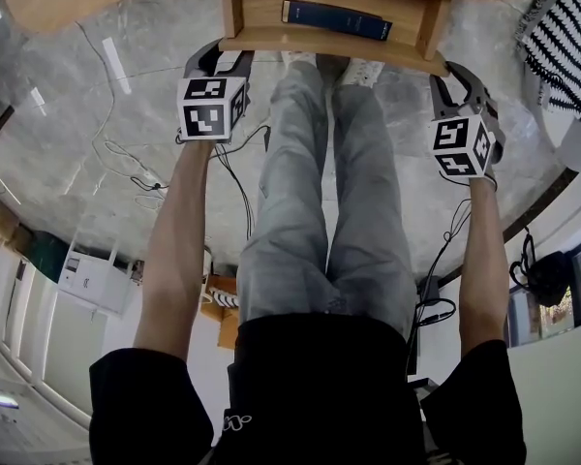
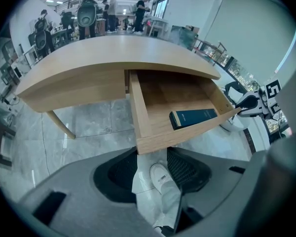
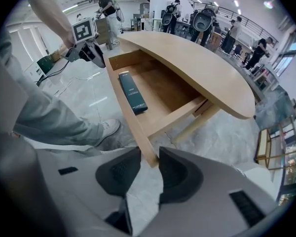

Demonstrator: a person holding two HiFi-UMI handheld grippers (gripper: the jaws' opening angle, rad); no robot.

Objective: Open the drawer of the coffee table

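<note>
The coffee table's (image 2: 113, 53) wooden drawer (image 1: 320, 42) stands pulled out, with a dark blue book (image 1: 337, 19) lying inside. My left gripper (image 1: 221, 58) is at the drawer's left front corner. In the left gripper view its jaws (image 2: 152, 154) stand wide apart, that corner (image 2: 143, 144) just at their mouth and no pad pressed on it. My right gripper (image 1: 455, 77) is at the right front corner. In the right gripper view the end of the drawer front (image 3: 128, 117) sits between the pads (image 3: 170, 169), which touch it on both sides.
The person's legs in grey trousers (image 1: 320, 211) and white shoes (image 2: 163, 174) stand right below the drawer. Cables (image 1: 136, 172) trail over the marble floor. A black-and-white striped cloth (image 1: 566, 37) lies at the right. Chairs and people (image 2: 111, 6) are beyond the table.
</note>
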